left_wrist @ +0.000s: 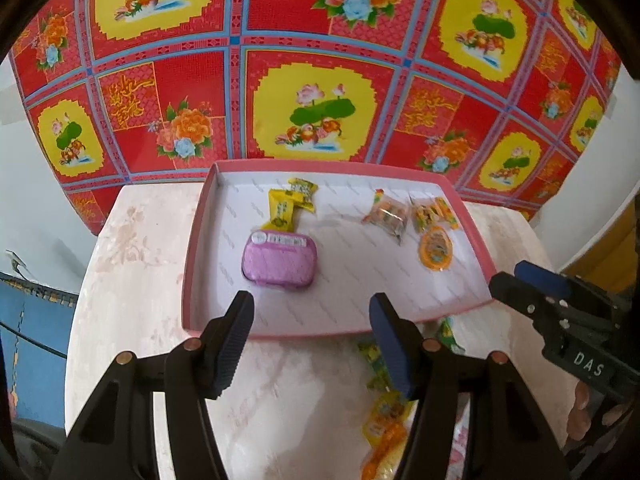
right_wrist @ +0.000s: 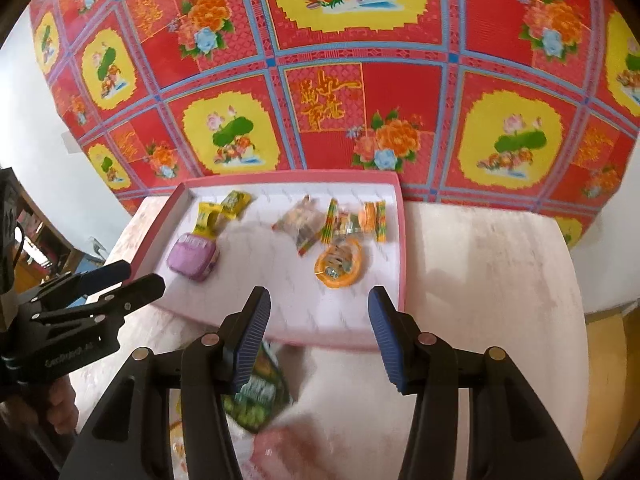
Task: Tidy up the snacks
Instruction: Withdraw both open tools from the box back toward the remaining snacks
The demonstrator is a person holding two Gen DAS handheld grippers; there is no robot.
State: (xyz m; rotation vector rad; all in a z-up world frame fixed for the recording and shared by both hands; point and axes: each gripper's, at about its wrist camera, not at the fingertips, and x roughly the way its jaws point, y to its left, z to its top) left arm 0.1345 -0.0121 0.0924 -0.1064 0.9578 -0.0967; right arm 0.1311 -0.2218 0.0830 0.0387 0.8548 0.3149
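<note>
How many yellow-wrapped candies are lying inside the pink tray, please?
2: both sit at the back left of the pink tray, overlapping; one yellow candy touches the purple box, the other just behind it. More could be hidden.

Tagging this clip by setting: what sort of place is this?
Probably a home room: a pale marbled table with a pink snack tray, backed by a red floral cloth.
</note>
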